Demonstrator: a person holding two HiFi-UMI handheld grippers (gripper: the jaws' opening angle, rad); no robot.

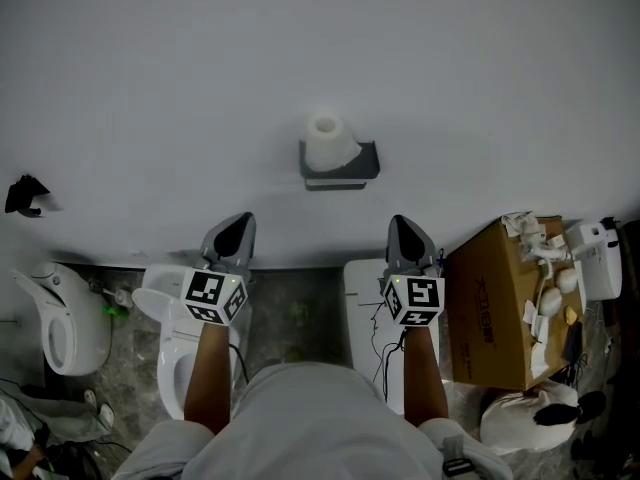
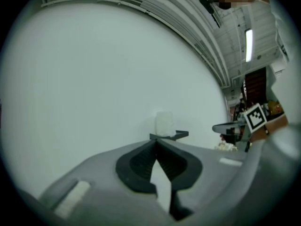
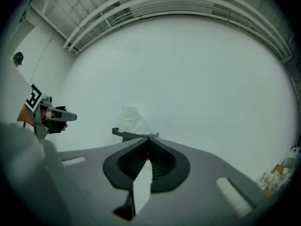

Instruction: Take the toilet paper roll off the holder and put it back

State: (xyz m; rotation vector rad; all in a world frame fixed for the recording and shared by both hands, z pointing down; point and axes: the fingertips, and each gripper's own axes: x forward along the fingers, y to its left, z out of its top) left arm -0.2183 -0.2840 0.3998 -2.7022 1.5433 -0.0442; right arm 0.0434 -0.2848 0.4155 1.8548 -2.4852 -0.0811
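Two-handed, holds left gripper (image 1: 235, 224) and right gripper (image 1: 405, 227) shut and empty, short of the white wall (image 1: 150, 88). Sees toilet paper roll (image 1: 328, 142) standing upright on grey holder (image 1: 365, 166), beyond and between both tips.

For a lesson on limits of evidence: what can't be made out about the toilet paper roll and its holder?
Head view: any peg under the toilet paper roll, covered by it.
Left gripper view: the roll's texture, blurred against the wall.
Right gripper view: the holder's lower edge, behind the right gripper.
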